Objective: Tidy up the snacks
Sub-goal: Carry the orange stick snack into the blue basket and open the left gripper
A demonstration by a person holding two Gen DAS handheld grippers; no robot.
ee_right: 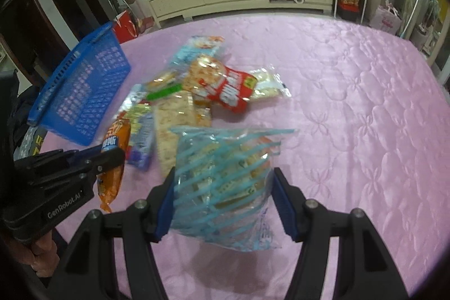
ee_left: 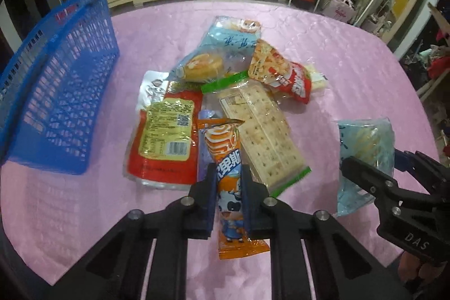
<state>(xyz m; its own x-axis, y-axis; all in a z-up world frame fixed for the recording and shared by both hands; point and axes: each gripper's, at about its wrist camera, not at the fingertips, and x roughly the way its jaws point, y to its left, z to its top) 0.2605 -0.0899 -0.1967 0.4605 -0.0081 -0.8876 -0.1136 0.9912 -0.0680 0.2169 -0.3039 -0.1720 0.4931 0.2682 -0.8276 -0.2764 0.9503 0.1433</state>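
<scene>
My left hand-held gripper [ee_left: 229,201] is clamped on the orange plastic snack stick [ee_left: 227,182], right hand-held gripper [ee_right: 225,198] on the blue-striped clear bag [ee_right: 222,182]; next, I carry both to the blue mesh plastic basket [ee_left: 56,92] at the pink quilted surface's [ee_left: 351,92] left edge.

The tabletop wore a pink quilted cloth [ee_right: 351,108] with a satiny sheen, stitched in flower shapes. The blue basket [ee_left: 64,92] was moulded plastic lattice, fairly matt. The snack wrappers were glossy film: the orange roll packet [ee_left: 226,159] printed and opaque, the cracker pack [ee_left: 261,131] clear (its crackers looked dry and pitted), the blue-striped bag [ee_right: 222,182] see-through and crinkled. Both grippers were matt black plastic with bright metal rivets [ee_left: 269,201] and ribbed blue pads [ee_right: 284,204].
</scene>
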